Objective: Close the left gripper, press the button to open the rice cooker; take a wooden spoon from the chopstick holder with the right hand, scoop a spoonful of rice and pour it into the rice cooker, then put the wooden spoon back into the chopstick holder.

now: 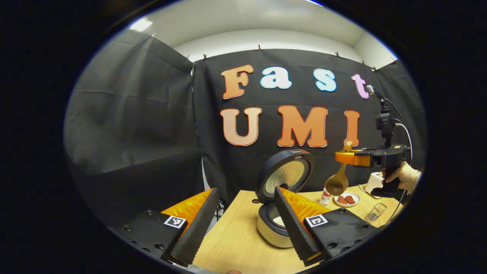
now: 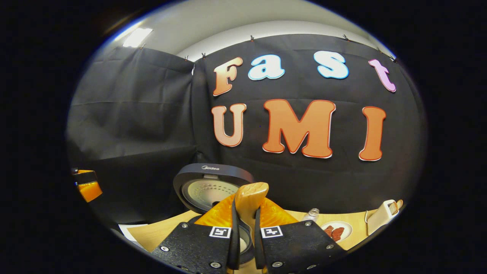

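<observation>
Holding my left gripper (image 1: 243, 224) with its fingers spread wide and nothing between them, I see the cooker (image 1: 272, 226) just ahead of its right finger, on the table (image 1: 236, 236). The lid (image 1: 286, 176) stands open and upright; pale rice shows in the pot.

Farther right in the left gripper view, my right gripper (image 1: 344, 156) is clamped on the spoon (image 1: 338, 179) near the handle top. The bowl hangs below the fingers, above the table and to the right of the cooker. In the right gripper view the handle stands upright between both closed fingers.

Handling, as I judge it: the spoon is light, stiff wood with a smooth handle, so it may pivot in the grip. I would hold it mid-handle and keep the bowl level when loaded.

Count: one cooker, one spoon, one small bottle (image 1: 325, 196), one dish (image 1: 346, 199) of red pieces, one pale holder (image 1: 374, 182), one clear glass (image 1: 375, 212) beyond them.
</observation>
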`<state>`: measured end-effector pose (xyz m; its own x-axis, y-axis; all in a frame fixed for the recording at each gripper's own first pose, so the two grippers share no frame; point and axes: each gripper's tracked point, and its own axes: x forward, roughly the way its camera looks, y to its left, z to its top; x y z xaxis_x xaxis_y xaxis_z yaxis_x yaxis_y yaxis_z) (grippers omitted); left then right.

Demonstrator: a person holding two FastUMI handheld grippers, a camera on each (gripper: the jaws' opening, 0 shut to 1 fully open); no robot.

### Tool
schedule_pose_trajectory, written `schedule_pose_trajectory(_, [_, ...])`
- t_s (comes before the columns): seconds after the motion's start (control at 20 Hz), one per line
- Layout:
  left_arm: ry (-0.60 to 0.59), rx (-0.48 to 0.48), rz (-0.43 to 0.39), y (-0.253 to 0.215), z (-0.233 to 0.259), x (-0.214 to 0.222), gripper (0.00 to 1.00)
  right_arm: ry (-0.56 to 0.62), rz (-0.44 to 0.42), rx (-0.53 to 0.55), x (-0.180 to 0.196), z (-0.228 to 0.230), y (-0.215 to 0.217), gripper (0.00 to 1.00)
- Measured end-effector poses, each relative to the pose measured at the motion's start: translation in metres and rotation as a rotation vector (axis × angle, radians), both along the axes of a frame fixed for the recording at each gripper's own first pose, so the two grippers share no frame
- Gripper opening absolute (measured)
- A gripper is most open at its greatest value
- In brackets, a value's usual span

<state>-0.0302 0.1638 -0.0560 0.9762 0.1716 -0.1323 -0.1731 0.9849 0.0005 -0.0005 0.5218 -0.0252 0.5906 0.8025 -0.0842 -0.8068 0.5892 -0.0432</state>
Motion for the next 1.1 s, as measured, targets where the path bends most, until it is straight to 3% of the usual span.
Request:
schedule_pose_trajectory(0.15, [-0.014, 0.008, 0.007, -0.005, 0.008, 0.005, 0.94, -0.002, -0.040, 0.023, 0.017, 0.013, -0.034, 0.14])
schedule_pose_trajectory(0.2, [-0.018, 0.011, 0.008, -0.006, 0.011, 0.006, 1.00, 0.002, -0.056, 0.033, 0.023, 0.017, -0.045, 0.14])
schedule_pose_trajectory(0.25, [-0.020, 0.013, 0.009, -0.008, 0.014, 0.007, 0.98, 0.008, -0.074, 0.043, 0.029, 0.019, -0.058, 0.10])
schedule_pose_trajectory(0.4, [-0.030, 0.013, 0.014, -0.011, 0.021, 0.011, 1.00, 0.030, -0.138, 0.072, 0.046, 0.023, -0.099, 0.14])
schedule_pose_trajectory(0.45, [-0.033, 0.012, 0.015, -0.012, 0.022, 0.013, 1.00, 0.039, -0.157, 0.079, 0.051, 0.025, -0.114, 0.10])
schedule_pose_trajectory(0.55, [-0.038, 0.018, 0.014, -0.015, 0.026, 0.015, 1.00, 0.060, -0.194, 0.088, 0.060, 0.021, -0.143, 0.14])
schedule_pose_trajectory(0.7, [-0.041, 0.036, 0.008, -0.020, 0.031, 0.017, 0.98, 0.060, -0.270, 0.076, 0.074, 0.014, -0.188, 0.10])
schedule_pose_trajectory(0.75, [-0.041, 0.037, 0.006, -0.022, 0.032, 0.017, 1.00, 0.058, -0.293, 0.070, 0.078, 0.010, -0.203, 0.14])
schedule_pose_trajectory(1.1, [-0.052, 0.058, -0.007, -0.042, 0.036, 0.023, 1.00, 0.141, -0.432, 0.113, 0.095, -0.022, -0.291, 0.14])
